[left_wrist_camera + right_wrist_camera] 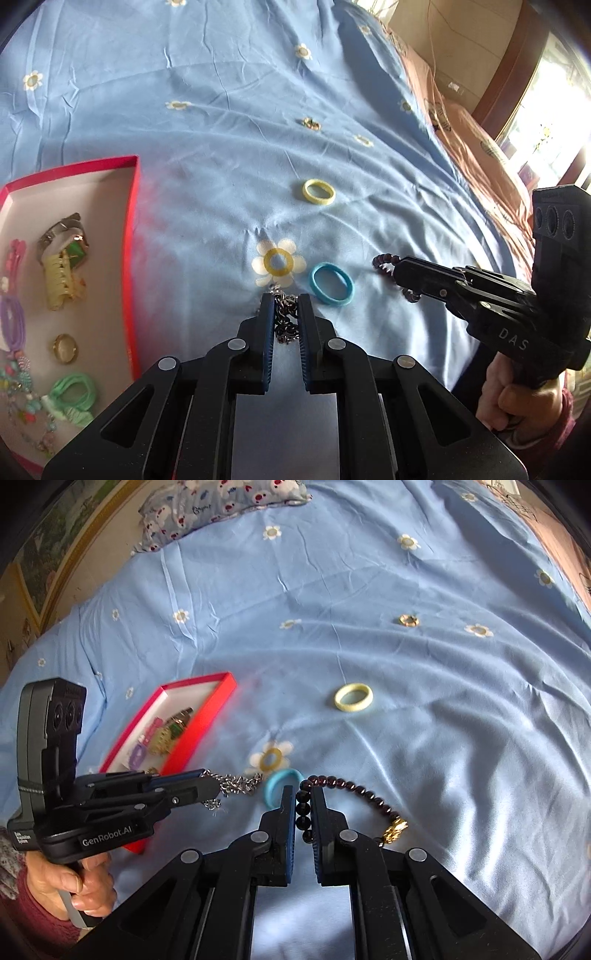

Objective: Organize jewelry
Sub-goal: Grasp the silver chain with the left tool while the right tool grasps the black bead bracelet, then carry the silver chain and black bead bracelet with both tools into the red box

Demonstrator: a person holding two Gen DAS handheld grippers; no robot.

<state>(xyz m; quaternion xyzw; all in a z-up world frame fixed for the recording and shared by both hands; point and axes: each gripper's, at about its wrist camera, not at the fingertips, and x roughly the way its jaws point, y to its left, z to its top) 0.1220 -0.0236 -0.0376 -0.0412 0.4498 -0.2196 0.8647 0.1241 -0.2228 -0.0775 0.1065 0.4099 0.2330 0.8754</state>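
Just a tangled silver chain (286,314)

Bedroom, flowered blue bedsheet (369,590), patterned pillow (221,506)

Shiny metal chain (285,318), glossy beads (354,788)

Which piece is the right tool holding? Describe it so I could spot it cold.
On the blue flowered bedsheet, right of the red tray, the right tool is shut on a beaded bracelet. Unlike the plain blue ring beside it, it is dark round beads with a gold charm.
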